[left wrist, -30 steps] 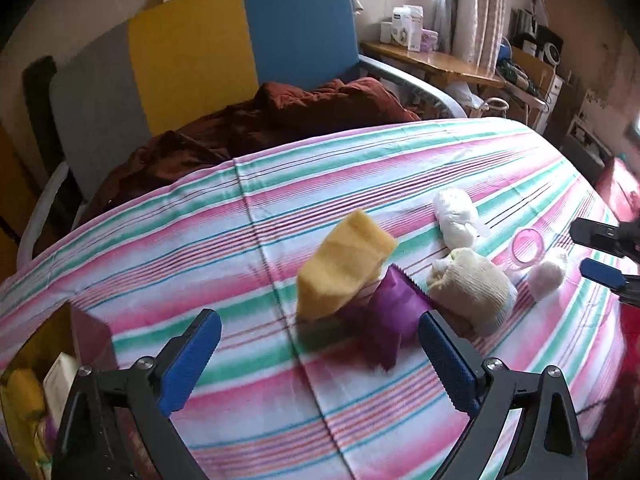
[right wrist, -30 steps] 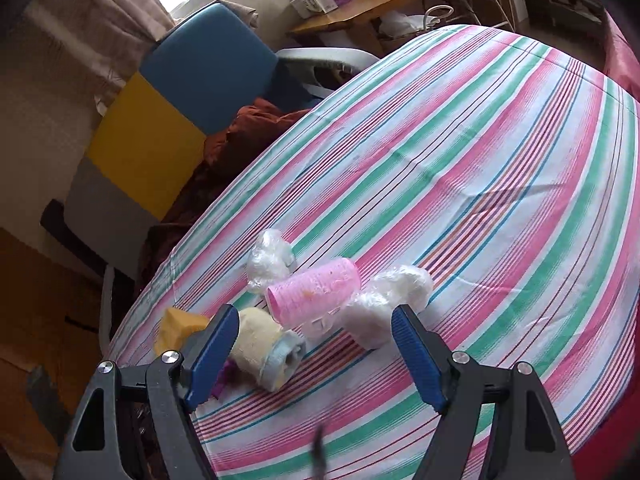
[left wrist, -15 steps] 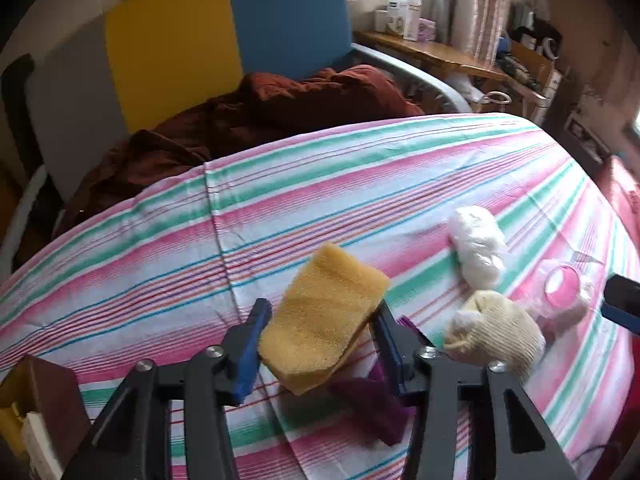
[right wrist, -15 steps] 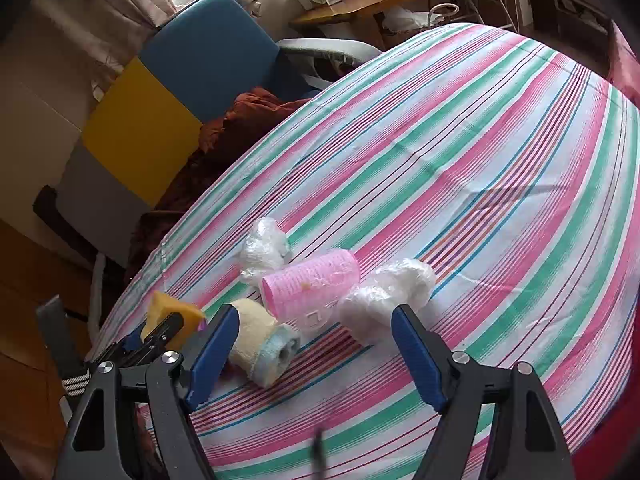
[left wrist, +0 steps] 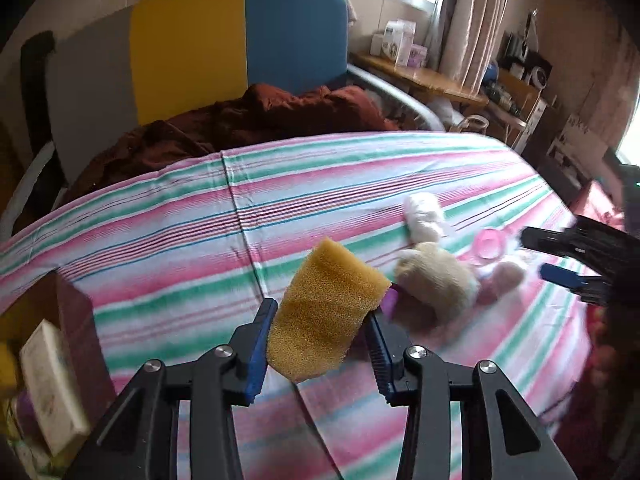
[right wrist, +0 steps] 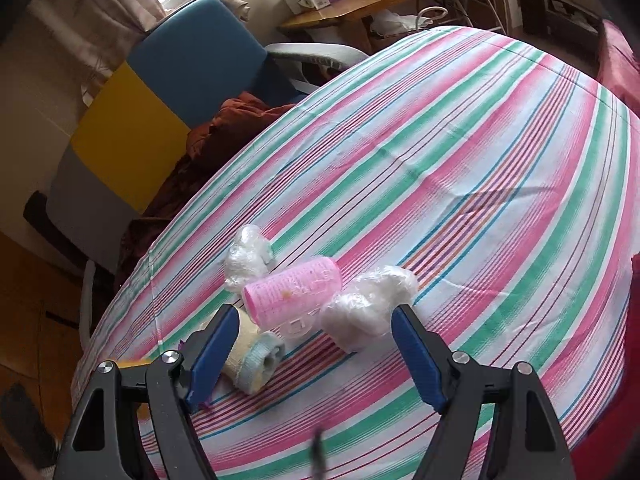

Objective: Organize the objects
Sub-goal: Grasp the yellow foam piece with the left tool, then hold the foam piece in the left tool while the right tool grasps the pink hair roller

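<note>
At the far left of the left wrist view, an open box [left wrist: 76, 320] sits on the striped tablecloth [left wrist: 160, 248], with a pale flat packet [left wrist: 52, 384] standing in it. To its right the left gripper [left wrist: 318, 322] has just been closing, and its blue pads now press both sides of a yellow sponge [left wrist: 326, 312], which is pinched between them and tilts up and away from the cloth. The tool points steeply downward over the near edge of the table. Just beyond the sponge a purple scrap [left wrist: 390, 302] peeks out, touching a cream rolled sock [left wrist: 436, 280]. Behind that lies a white plastic-wrapped bundle [left wrist: 424, 216], and to the right a pink hair roller [left wrist: 490, 242], blurred.

In the right wrist view, the right gripper [right wrist: 316, 344] stands wide with nothing between its pads, angled down at the cluster. The cream sock [right wrist: 248, 356] lies just beside its left pad, the pink roller [right wrist: 294, 290] sits between and beyond the tips, and a second wrapped bundle [right wrist: 368, 306] lies near the right pad. Another clear-wrapped bundle [right wrist: 246, 256] rests behind the roller.
</note>
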A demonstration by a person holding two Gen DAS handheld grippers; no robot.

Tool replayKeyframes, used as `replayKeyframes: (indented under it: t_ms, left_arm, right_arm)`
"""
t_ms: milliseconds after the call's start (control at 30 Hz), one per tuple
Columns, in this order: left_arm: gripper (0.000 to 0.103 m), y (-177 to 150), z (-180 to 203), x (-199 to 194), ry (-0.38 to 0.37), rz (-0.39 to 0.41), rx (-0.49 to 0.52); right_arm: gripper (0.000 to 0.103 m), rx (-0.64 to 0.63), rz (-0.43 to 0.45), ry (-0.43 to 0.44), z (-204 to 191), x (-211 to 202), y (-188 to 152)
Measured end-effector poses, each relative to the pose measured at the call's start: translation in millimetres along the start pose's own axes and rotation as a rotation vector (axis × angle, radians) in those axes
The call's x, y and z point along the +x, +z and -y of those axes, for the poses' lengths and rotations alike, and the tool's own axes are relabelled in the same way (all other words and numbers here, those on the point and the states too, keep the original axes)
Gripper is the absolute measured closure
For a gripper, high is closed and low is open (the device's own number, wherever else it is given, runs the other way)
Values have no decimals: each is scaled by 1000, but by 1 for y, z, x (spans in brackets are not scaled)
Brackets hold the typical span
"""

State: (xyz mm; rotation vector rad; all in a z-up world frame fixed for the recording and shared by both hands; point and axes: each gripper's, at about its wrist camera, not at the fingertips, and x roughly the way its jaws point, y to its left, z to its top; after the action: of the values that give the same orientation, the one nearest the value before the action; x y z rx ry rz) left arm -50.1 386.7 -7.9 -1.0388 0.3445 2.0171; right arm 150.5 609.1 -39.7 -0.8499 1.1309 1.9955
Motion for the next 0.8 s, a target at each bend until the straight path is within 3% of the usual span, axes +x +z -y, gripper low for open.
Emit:
replayKeyframes:
  t_ms: [200, 467, 800]
  left_arm:
    - [59, -42, 16, -49, -40, 61, 25]
    - [60, -104, 35, -48, -86, -10, 73]
    - [61, -118, 41, -42, -86, -2, 96]
  right_arm:
    - [23, 60, 13, 27, 10, -2, 2]
    - [23, 150, 11, 24, 27, -2, 4]
    - [23, 44, 21, 62, 4, -5, 4]
